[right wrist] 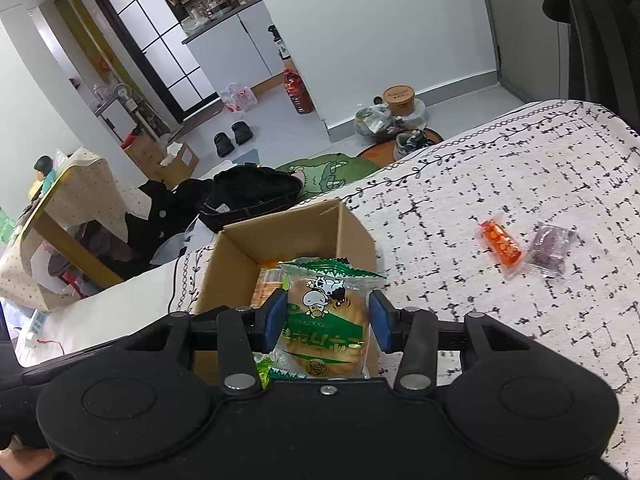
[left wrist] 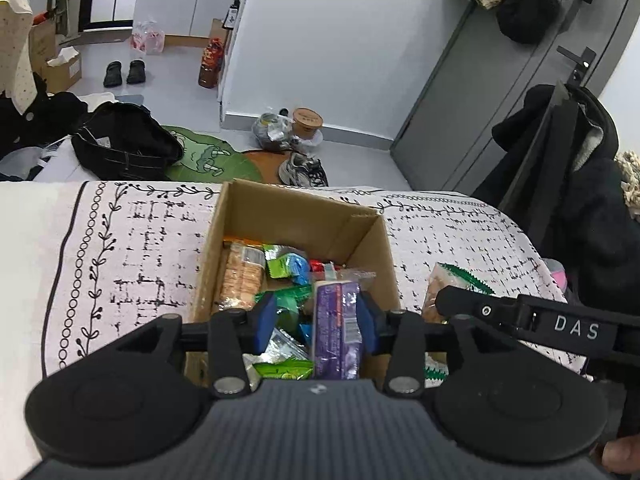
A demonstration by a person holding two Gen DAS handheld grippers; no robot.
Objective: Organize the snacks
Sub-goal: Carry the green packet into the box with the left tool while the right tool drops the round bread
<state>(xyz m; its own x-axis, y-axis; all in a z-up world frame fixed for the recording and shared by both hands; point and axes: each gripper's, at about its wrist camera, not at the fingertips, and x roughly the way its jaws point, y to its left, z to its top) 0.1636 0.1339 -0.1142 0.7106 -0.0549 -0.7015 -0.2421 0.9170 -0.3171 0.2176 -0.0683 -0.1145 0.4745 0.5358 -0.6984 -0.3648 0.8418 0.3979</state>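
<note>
The left hand-held gripper [left wrist: 317, 320] hangs over the open brown cardboard box [left wrist: 304, 216], a purple foil snack packet [left wrist: 336, 328] upright between its slackened pads, touching only the right one, its long axis running away from the jaws. Just right, the right hand-held gripper [right wrist: 327, 322] clamps a green-edged clear-wrapped bread packet [right wrist: 326, 320] over the box's near right corner. Only the right wrist view shows two small packets, orange [right wrist: 500, 242] and dark purple [right wrist: 550, 250], well off right on the bench [right wrist: 480, 184].

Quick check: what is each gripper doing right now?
Left gripper: open; purple snack packet between its pads over the cardboard box.
Right gripper: shut on green-wrapped pastry.
</note>
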